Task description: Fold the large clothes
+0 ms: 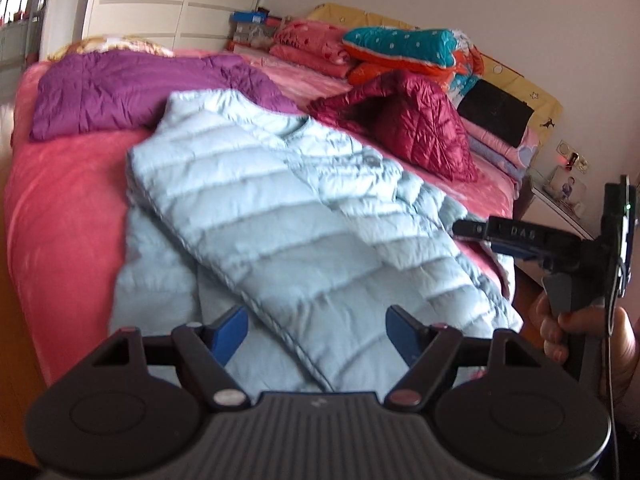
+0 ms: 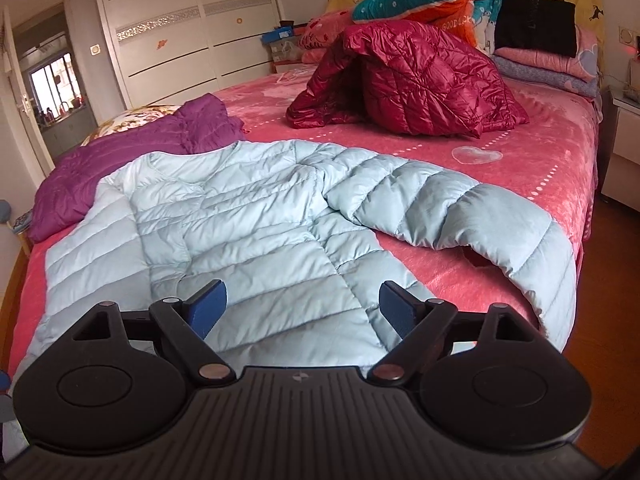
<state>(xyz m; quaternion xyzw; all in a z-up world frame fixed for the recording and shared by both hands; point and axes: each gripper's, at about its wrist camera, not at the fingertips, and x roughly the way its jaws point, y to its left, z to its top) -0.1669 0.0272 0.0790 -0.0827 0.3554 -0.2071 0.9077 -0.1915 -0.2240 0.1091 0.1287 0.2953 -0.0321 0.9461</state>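
A light blue quilted down jacket [image 1: 280, 216] lies flat on the pink bed, also in the right wrist view [image 2: 248, 232]. One sleeve is folded across its body; the other sleeve [image 2: 480, 216] reaches to the bed's right edge. My left gripper [image 1: 316, 336] is open and empty above the jacket's near hem. My right gripper [image 2: 302, 308] is open and empty above the jacket's lower part. In the left wrist view the right gripper [image 1: 496, 236] shows at the right, beside the sleeve.
A purple down jacket [image 2: 132, 152] lies at the far left. A dark red quilted jacket [image 2: 408, 84] is heaped behind. Folded blankets and pillows [image 2: 440, 4] are piled at the headboard. A white nightstand [image 2: 624, 136] stands at the right. The pink bedspread [image 2: 532, 148] lies beneath.
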